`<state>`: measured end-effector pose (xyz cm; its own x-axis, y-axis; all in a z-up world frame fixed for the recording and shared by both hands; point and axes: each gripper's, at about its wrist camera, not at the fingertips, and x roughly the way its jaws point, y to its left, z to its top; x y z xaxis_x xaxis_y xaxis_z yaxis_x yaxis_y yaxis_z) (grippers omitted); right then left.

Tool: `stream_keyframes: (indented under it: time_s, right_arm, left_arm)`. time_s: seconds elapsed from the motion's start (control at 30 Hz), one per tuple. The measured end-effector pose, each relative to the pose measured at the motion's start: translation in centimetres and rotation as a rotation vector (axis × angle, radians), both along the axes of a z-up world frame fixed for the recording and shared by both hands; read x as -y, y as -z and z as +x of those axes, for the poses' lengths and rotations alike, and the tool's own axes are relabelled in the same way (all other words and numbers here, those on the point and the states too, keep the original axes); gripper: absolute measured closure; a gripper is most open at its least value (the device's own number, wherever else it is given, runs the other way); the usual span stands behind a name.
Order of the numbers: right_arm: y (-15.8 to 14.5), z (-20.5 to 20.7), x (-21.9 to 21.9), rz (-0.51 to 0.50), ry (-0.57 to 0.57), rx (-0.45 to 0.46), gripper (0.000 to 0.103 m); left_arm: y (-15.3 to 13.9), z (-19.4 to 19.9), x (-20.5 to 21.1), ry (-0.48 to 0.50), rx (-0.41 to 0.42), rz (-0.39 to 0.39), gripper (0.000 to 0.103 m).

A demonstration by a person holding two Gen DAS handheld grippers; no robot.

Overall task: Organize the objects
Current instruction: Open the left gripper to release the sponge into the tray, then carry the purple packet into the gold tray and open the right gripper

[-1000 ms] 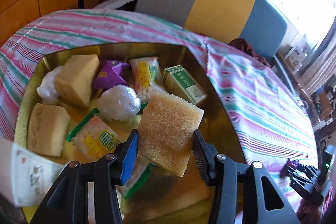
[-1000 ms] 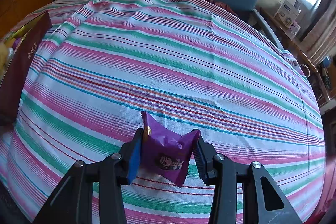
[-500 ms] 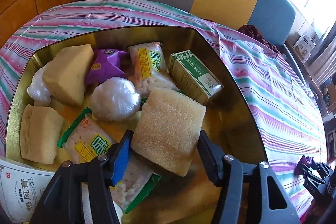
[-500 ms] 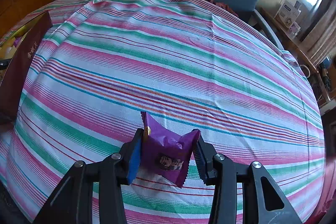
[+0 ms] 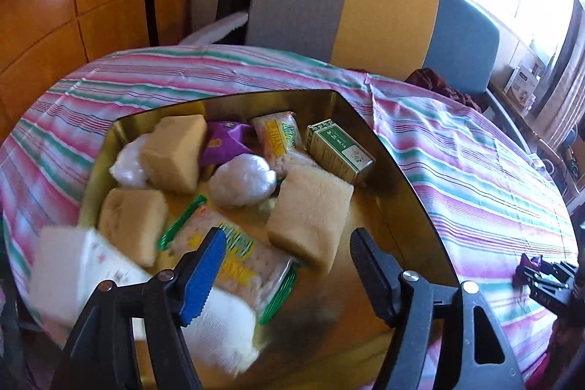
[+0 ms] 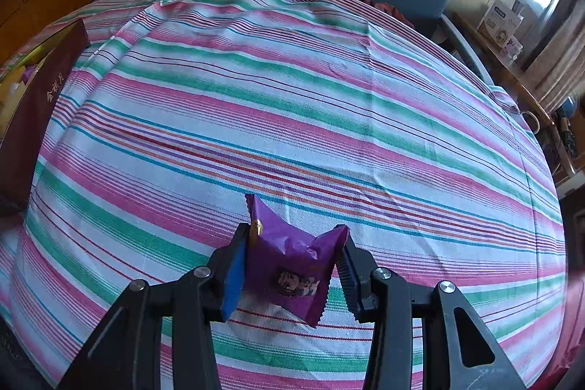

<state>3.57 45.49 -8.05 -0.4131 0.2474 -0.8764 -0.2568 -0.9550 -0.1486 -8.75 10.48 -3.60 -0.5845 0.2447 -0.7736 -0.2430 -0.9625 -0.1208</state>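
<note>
One purple snack packet (image 6: 292, 265) remains outside the box, and it sits pinched between the jaws of the right hand-held gripper (image 6: 290, 267), which is closed on its crumpled sides just above the striped cloth of the surface (image 6: 329, 105). The packet's long axis runs away from the camera, its serrated end pointing back toward the holder and its other end tipping up and forward. From this packet, the box (image 6: 34, 105) lies well off to the left, its dark red wall showing at the edge of the right wrist view, so the coming carry is, I judge, a sideways sweep leftward across the cloth.

The right hand is plainly the one to make the delivery, since it already has the packet. The left hand-held gripper (image 5: 285, 269) hangs over the box's near end with its jaws spread wide and nothing between them. Just beyond its fingertips lies a tan sponge (image 5: 310, 211), with cracker packs (image 5: 226, 251), a white wrapped ball (image 5: 243, 185), a green carton (image 5: 338, 150) and a second purple packet (image 5: 223, 143) filling the gold interior. Bare gold floor shows at the near right corner.
</note>
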Motion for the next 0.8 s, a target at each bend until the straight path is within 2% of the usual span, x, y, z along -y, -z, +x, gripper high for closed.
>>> stream_keyframes:
  time_s: [0.3, 0.43, 0.5, 0.67, 0.8]
  right_arm:
    - [-0.4, 0.2, -0.1, -0.031, 0.027, -0.011, 0.059]
    - [-2.8, 0.0, 1.4, -0.099, 0.026, -0.087, 0.059]
    - [-4.3, -0.5, 3.6, -0.133, -0.016, -0.137, 0.059]
    - [-8.4, -2.6, 12.6, -0.217, -0.218, -0.248, 0.059]
    - [-9.3, -4.7, 20.4, -0.259, -0.386, -0.258, 0.059]
  left_arm:
    - [-1.9, 4.8, 3.1, 0.017, -0.068, 0.036, 0.033]
    - [-2.6, 5.9, 4.7, 0.022, -0.088, 0.057, 0.033]
    - [-3.1, 6.3, 5.4, 0.013, -0.103, 0.068, 0.033]
    - [-4.1, 6.9, 7.5, -0.028, -0.127, 0.096, 0.033]
    - [-4.4, 7.2, 9.1, -0.062, -0.141, 0.106, 0.033]
